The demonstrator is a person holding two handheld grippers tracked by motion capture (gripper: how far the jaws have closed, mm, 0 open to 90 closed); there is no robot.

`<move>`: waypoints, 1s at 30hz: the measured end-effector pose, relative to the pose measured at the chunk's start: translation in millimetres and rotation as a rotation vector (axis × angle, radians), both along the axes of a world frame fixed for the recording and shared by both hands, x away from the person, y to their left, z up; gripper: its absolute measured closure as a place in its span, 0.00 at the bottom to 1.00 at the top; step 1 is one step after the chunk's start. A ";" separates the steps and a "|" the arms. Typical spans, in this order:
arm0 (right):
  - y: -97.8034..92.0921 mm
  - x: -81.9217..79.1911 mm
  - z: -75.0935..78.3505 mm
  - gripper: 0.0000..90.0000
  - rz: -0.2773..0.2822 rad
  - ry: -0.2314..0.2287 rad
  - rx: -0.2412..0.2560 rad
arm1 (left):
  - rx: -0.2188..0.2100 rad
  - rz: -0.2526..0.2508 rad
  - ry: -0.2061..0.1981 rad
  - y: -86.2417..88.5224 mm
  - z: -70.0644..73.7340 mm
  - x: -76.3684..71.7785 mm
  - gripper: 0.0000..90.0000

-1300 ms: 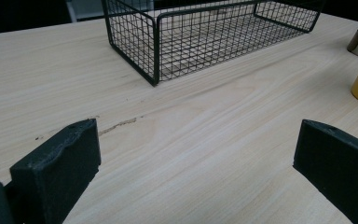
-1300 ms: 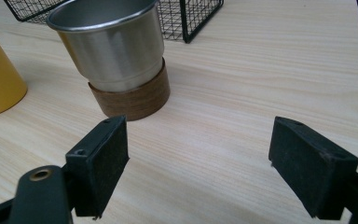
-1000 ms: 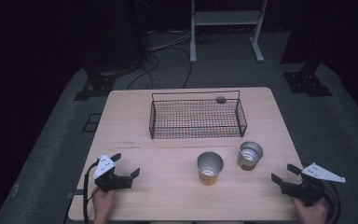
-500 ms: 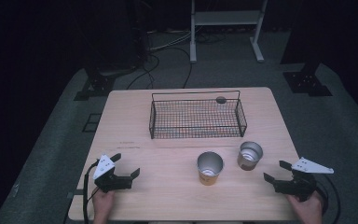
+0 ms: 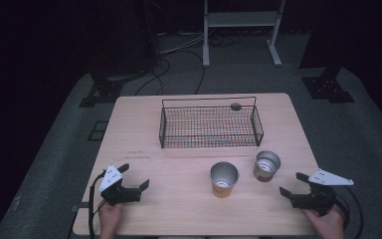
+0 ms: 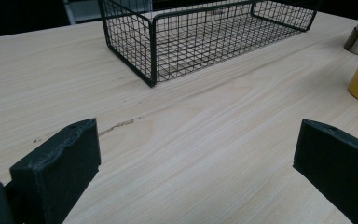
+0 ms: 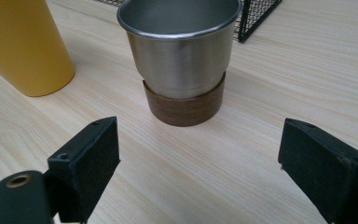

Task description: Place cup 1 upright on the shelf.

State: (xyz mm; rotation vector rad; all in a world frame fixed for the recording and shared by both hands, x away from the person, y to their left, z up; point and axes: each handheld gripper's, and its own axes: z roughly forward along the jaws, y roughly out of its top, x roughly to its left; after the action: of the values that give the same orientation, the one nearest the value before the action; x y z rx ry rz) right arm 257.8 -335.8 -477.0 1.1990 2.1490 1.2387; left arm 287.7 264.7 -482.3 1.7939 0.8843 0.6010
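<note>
Your right gripper (image 5: 294, 185) gapes wide, empty, facing the steel cup (image 5: 267, 165) near the table's (image 5: 189, 209) right edge. Yellow cup (image 5: 224, 179) beside it; basket (image 5: 209, 125) behind. Left gripper (image 5: 133, 179) wide, empty.

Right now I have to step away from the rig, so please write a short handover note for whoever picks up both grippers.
Left gripper: open, holds nothing, low over the table's near left part.
Right gripper: open, holds nothing, aimed at the steel cup, not touching it.
Steel cup: upright on its brown base, near the wire basket's right front corner. Yellow cup: upright beside it, to its left in the high view.
Done: nothing gripped, basket holds no cup.
Left: probably close the right gripper on the steel cup first.
</note>
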 end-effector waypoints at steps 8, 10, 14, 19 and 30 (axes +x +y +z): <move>9.5 5.5 3.4 0.09 0.035 0.002 -0.012 | -0.005 0.000 -0.001 0.5 0.0 -0.1 0.00; 11.5 7.4 4.4 0.08 0.047 0.003 -0.011 | -0.007 0.001 -0.002 0.5 -0.1 0.1 0.00; 14.0 10.4 5.5 0.07 0.054 0.009 -0.019 | -0.003 0.000 -0.002 0.3 0.1 -0.3 0.00; 18.3 13.9 9.3 0.04 0.068 0.005 -0.029 | -0.003 0.000 -0.002 0.4 0.1 -0.3 0.00; 31.5 28.0 15.1 0.01 0.063 0.001 -0.072 | -0.003 -0.001 -0.004 0.3 0.1 -0.3 0.00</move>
State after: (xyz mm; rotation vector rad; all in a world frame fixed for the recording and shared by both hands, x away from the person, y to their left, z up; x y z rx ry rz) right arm 285.7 -304.3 -461.9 1.1107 2.2281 1.1754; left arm 287.4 265.0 -482.3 1.7895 0.8808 0.6017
